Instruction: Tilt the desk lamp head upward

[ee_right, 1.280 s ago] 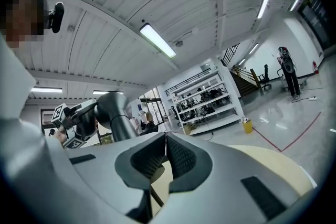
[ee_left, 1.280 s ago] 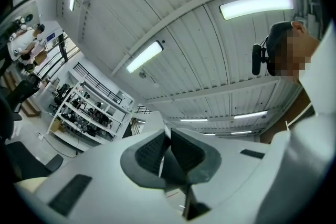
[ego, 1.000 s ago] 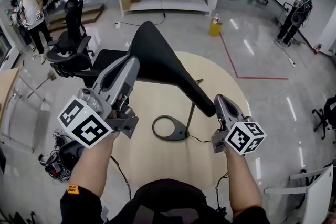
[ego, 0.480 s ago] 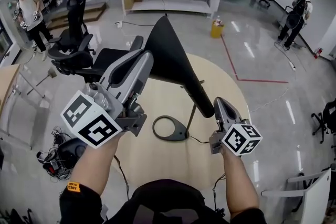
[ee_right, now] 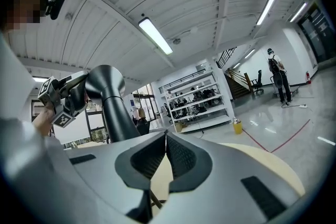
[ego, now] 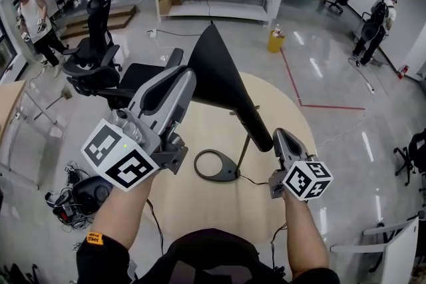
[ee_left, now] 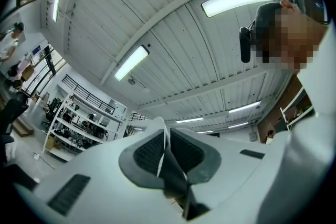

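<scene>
Since the lamp head (ego: 214, 80), a big black cone, is already pitched steeply w/ its wide mouth up and away from the person, above the round pale worktop (ego: 200, 206), the step in hand looks like the top end of the upward tilt.

The left hand-held gripper (ego: 178, 73) is clenched on the cone's thin rim. Its own view shows the shade wall, pale inside and dark outside, pinched between the pads (ee_left: 186, 152). To do this well, the lift should prob. follow an arc about the joint at the cone's narrow end, not a straight pull. That way the thin rim isn't bent and the light ring base (ego: 216, 166) doesn't tip or slide.

The right hand-held gripper (ego: 279, 138) sits at the narrow neck end, jaws closed tip to tip w/ nothing clearly gripped. It seems placed to brace the neck, and steady pressure there would help.

Hard to make out:
- The joint between the neck and the thin stem (ego: 243, 149) is hidden under the cone in the head view.
- From above, the shade masks the left jaw tips.
- In the right gripper view a thin rod shows low in the slit between the jaws, maybe the stem; whether it's pinched can't be told.
- The cable (ego: 256, 177) is very thin and runs from the base toward the right hand.
</scene>
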